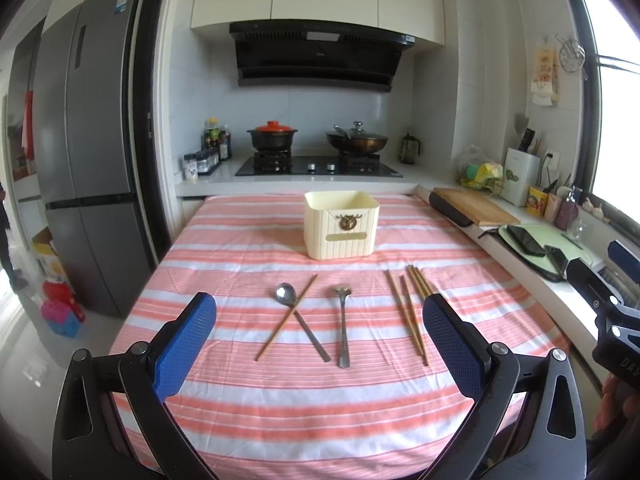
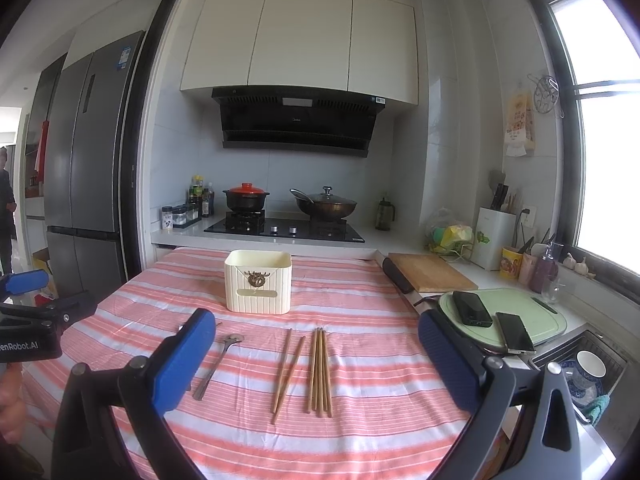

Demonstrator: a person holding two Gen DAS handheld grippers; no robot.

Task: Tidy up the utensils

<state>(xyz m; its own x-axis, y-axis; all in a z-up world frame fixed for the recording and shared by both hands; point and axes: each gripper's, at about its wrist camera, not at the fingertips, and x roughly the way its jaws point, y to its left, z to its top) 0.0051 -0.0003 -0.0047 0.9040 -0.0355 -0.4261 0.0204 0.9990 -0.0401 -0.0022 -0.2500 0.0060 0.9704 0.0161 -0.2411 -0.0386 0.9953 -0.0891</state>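
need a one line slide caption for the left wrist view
Open left gripper above a striped tablecloth with two spoons, loose chopsticks and a cream holder.

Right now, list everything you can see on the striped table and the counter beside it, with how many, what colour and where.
box: one, cream, far middle of table.
spoons: two, steel, left of centre; one crosses a chopstick.
chopsticks: seven, brown wood; one on the crossed spoon, six to the right.
tablecloth: one, pink and white stripes.
phones: two, black, on green board to the right.
wooden board: one, on the counter.
pots: two, on the stove.
fridge: one, grey, left.
left gripper: open, above table.
right gripper: open, above table.
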